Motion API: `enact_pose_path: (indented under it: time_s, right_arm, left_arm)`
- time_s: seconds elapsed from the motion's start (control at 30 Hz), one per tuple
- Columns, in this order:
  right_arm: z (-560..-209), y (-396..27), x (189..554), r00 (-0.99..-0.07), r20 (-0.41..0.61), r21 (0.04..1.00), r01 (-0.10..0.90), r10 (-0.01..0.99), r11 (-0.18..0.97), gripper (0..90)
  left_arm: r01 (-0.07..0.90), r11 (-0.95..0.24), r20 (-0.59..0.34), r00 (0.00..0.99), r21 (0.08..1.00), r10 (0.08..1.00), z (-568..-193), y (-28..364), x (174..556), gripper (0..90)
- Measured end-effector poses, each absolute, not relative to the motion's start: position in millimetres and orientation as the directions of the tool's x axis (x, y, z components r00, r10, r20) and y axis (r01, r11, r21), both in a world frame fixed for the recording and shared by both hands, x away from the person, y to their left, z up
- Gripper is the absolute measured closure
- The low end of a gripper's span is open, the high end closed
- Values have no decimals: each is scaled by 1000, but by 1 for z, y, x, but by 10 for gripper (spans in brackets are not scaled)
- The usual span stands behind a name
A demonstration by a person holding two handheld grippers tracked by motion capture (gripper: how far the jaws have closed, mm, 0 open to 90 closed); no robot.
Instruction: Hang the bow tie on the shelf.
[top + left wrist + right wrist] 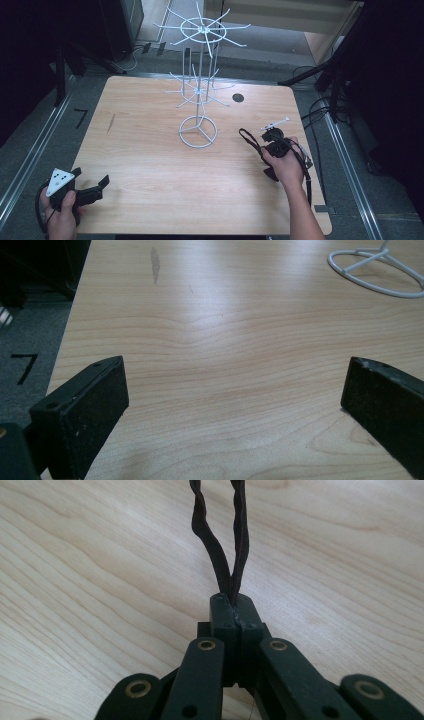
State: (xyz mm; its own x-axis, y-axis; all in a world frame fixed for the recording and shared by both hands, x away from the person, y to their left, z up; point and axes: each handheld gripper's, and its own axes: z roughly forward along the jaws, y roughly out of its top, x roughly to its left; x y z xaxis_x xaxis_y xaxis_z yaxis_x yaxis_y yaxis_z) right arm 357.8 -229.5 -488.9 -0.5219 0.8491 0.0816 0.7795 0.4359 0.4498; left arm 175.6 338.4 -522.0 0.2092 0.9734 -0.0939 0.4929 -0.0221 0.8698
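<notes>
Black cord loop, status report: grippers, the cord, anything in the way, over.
Right gripper shut on black cord loop, low over the table. Left gripper open, empty. White wire rack stands mid-table; path to it open.

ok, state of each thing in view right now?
left tongs: open, nothing between the jaws, low over the table
right tongs: shut on the dark cord loop
dark cord loop: pinched at one end, the rest lying on the table
white wire rack: upright on its ring base, arms bare
</notes>
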Motion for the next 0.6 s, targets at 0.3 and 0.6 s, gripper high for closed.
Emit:
enact_pose_path:
  time_s: [0.3, 0.6]
  right_arm:
    - [-476, -239, 354, -502, 116, 528, 762, 857, 375, 900]
    - [-467, -244, 352, -482, 142, 586, 745, 865, 319, 900]
  left_arm:
    - [494, -21, -95, 209, 869, 973, -522, 338, 176, 0]
    - [492, -22, -94, 209, 870, 973, -522, 338, 176, 0]
